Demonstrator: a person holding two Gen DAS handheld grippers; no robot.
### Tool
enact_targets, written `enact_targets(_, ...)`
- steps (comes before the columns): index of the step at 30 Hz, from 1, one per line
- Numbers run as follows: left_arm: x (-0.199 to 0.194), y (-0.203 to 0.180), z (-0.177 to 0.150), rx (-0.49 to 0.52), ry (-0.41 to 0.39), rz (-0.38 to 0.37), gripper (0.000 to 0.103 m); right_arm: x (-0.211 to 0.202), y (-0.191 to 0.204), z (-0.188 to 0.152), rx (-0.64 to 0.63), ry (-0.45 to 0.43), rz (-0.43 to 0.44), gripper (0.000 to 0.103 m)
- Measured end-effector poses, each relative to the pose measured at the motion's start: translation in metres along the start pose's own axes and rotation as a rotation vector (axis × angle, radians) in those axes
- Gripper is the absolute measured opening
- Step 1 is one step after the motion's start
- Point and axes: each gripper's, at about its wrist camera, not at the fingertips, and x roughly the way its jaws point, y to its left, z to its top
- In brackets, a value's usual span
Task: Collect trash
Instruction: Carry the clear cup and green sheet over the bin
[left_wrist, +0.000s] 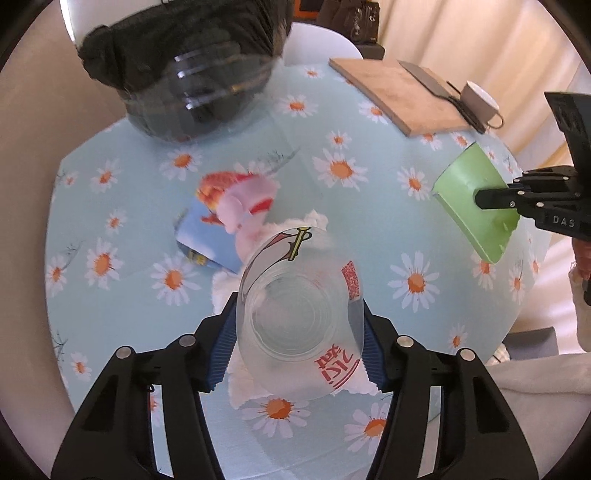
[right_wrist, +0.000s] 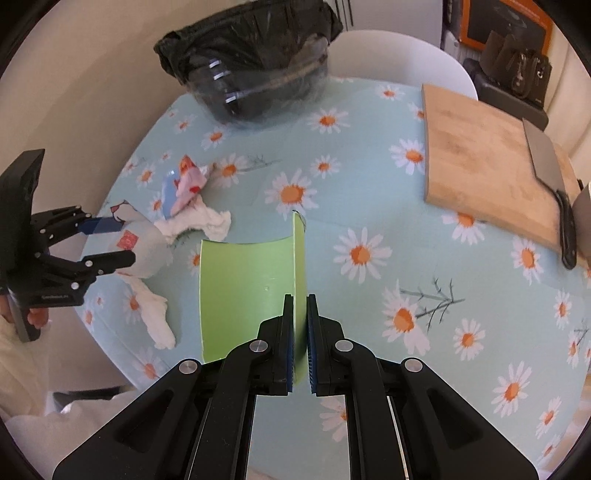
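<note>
Your left gripper (left_wrist: 299, 332) was clamped on the clear plastic cup (left_wrist: 295, 314), pads pressing its sides just above the white tissue (left_wrist: 236, 284) lying beneath it; gripping the walls probably kept the light cup from slipping. Ahead of that gripper lay the crumpled snack wrapper (left_wrist: 221, 218), and beyond it the bin lined with a black bag (left_wrist: 184, 74), likely where the trash belongs. Your right gripper (right_wrist: 300, 325) was pinched together on the edge of the curved green card (right_wrist: 243, 288), held upright, probably because the thin edge was the only part offering purchase. The daisy-patterned surface (right_wrist: 369, 184) also carried a cutting board (right_wrist: 480, 155), right of that gripper.
</note>
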Motion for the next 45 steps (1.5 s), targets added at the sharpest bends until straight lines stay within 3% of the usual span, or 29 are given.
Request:
enact_targets(12,-0.053,0.013,0.025,-0.058,-0.038,0.04,0.059,-0.03,-0.007,0.031,-0.025,-0.076,0.006,0.006)
enact_targets(32,-0.081,0.036,0.091,-0.085,-0.126,0.099,0.059,-0.059,-0.009,0.106,-0.093,-0.174,0.045,0.006)
enact_targets(38,-0.092,0.043,0.109,-0.086,-0.173,0.071,0.059,-0.062,-0.008,0.132,-0.107,-0.21,0.041,0.006)
enact_targets(42,-0.1,0.052,0.126,-0.085,-0.197,-0.006,0.059,-0.068,-0.004,0.149,-0.108,-0.235,0.036,0.006)
enact_targets(45,-0.101,0.06,0.141,-0.072,-0.199,0.019,0.059,-0.071,0.001,0.163,-0.116,-0.252,0.033,0.006)
